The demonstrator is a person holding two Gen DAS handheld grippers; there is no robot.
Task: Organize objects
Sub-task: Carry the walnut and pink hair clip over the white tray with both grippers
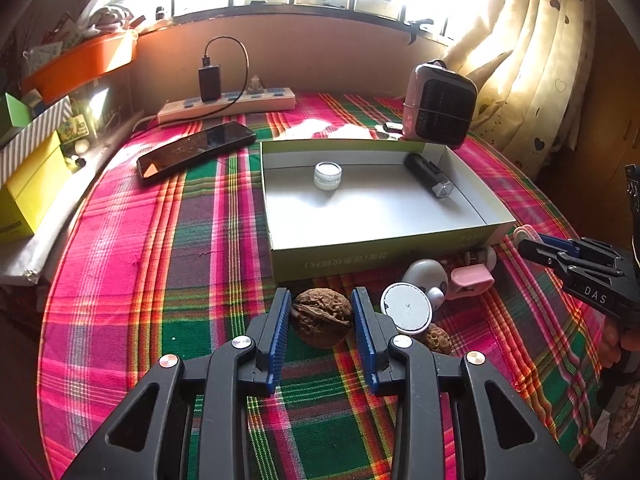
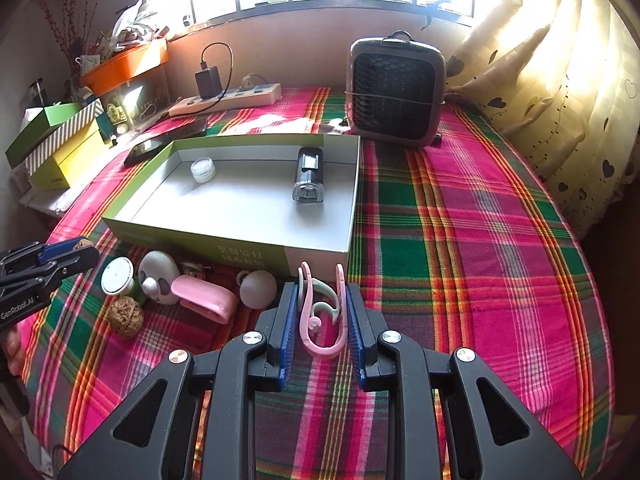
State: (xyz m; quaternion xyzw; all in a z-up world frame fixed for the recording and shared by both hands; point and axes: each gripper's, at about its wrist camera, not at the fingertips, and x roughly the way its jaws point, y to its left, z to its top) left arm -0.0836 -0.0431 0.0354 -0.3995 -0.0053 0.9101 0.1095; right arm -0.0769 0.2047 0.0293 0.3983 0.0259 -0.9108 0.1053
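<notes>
In the left wrist view my left gripper (image 1: 321, 296) is shut on a brown walnut (image 1: 322, 318), its blue pads pressing both sides, just in front of a shallow green cardboard box (image 1: 380, 256). In the right wrist view my right gripper (image 2: 321, 287) is shut on a pink and pale-green looped hook (image 2: 320, 320) by the box's (image 2: 200, 240) near right corner. A small glass jar (image 1: 328, 175) and a black torch (image 1: 428, 176) lie inside the box. Each gripper shows at the edge of the other's view, the right gripper (image 1: 528, 248) and the left gripper (image 2: 86, 251).
Between the grippers lie a second walnut (image 2: 126, 316), a white round-lidded piece (image 2: 117, 276), a panda-faced toy (image 2: 160, 280), a pink clip (image 2: 206, 298) and a white ball (image 2: 258, 288). A phone (image 1: 196, 148), power strip (image 1: 228, 104) and small heater (image 2: 396, 92) stand behind the box. Boxes crowd the left edge.
</notes>
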